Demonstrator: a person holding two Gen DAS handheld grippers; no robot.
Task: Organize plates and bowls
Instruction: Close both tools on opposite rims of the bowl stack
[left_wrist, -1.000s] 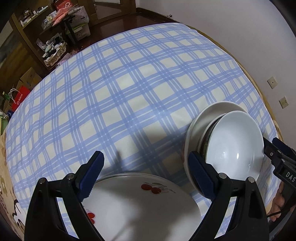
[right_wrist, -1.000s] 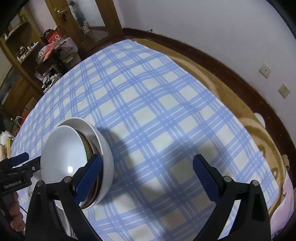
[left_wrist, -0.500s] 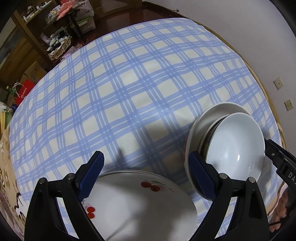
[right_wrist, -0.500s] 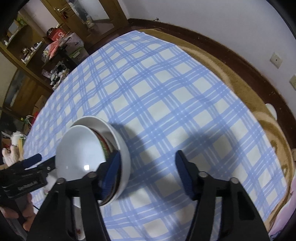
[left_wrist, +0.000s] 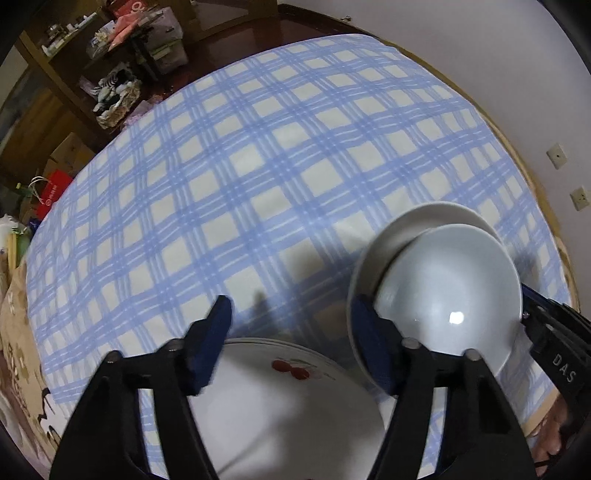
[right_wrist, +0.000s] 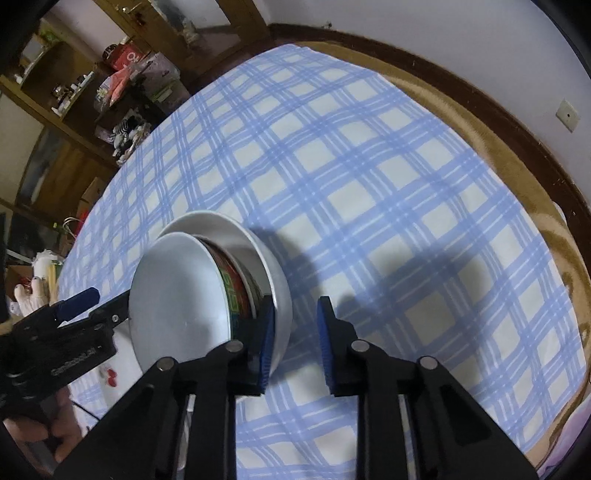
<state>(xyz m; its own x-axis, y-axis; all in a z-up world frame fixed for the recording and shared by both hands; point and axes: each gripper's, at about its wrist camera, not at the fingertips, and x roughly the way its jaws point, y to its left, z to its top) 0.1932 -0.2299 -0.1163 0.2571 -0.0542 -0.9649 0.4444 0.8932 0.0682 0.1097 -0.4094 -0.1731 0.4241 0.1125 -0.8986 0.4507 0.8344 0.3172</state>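
Under the left wrist camera, the left hand-held gripper (left_wrist: 290, 328) hung half-wide and closing over the rim of the cherry-printed plates (left_wrist: 284, 410), nothing pinched yet, probably lining up to lift them. Beside it the nested bowls (left_wrist: 447, 295) stood on the checked surface (left_wrist: 240, 177).

From the right wrist camera, the right hand-held gripper (right_wrist: 297, 332) was narrowing around the outer bowl's wall (right_wrist: 280, 295), one pad inside, one outside with a gap left, likely to shift the stack.

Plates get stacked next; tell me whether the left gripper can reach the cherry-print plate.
Probably yes: the left gripper hangs over the far rim of the cherry-print plate, jaws closing, nothing gripped between them. The nested bowls crowd its right side.
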